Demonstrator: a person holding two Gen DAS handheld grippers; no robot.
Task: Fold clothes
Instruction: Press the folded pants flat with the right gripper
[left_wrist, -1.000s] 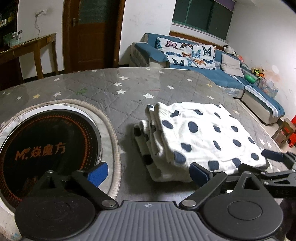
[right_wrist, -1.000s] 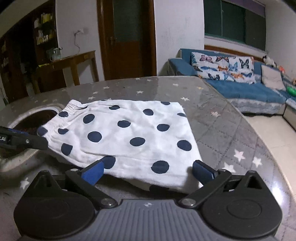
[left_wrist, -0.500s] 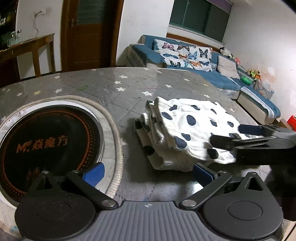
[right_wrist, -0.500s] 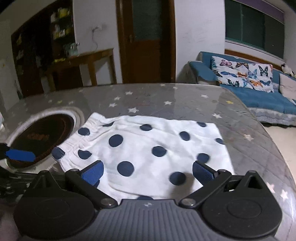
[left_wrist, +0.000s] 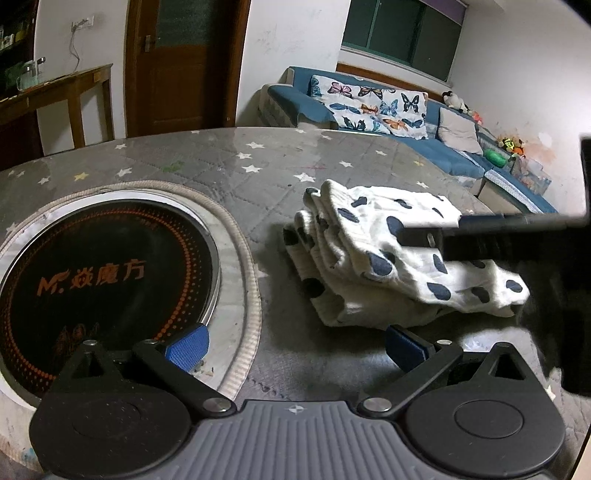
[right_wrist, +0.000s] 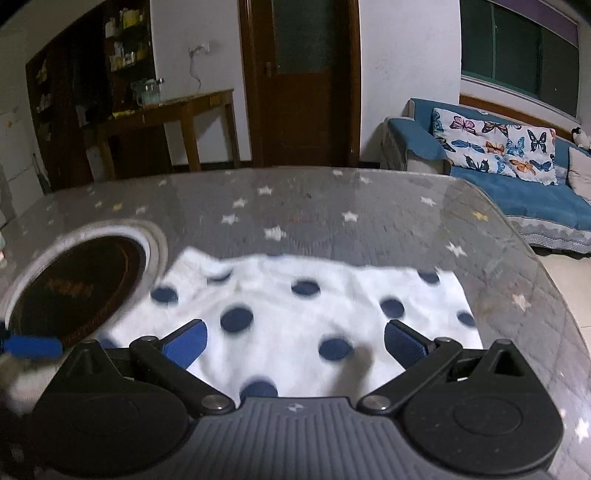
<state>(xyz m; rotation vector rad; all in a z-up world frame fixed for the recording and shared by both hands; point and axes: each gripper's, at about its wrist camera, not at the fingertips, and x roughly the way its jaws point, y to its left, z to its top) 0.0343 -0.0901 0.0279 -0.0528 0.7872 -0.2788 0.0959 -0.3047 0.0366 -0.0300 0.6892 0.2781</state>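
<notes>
A folded white garment with navy dots (left_wrist: 384, 258) lies on the grey star-print table (left_wrist: 221, 166), stacked in several layers with the folded edges facing left. My left gripper (left_wrist: 295, 347) stands open just in front of the stack, nothing between its blue pads. From the right, a dark finger (left_wrist: 480, 236) of my right gripper reaches across the top of the garment. In the right wrist view the garment (right_wrist: 295, 310) spreads out flat under my right gripper (right_wrist: 295, 341), which is open and holds nothing. I cannot tell whether it touches the cloth.
A round black induction cooker (left_wrist: 103, 273) with a pale rim is set into the table left of the garment. A blue sofa (left_wrist: 369, 110) with butterfly cushions stands beyond the table's right edge. A wooden side table (right_wrist: 166, 110) and a door stand at the back.
My right gripper has swung from the garment's near right corner to over its top, with its camera higher and farther left. The left gripper has stayed open in front of the stack.
</notes>
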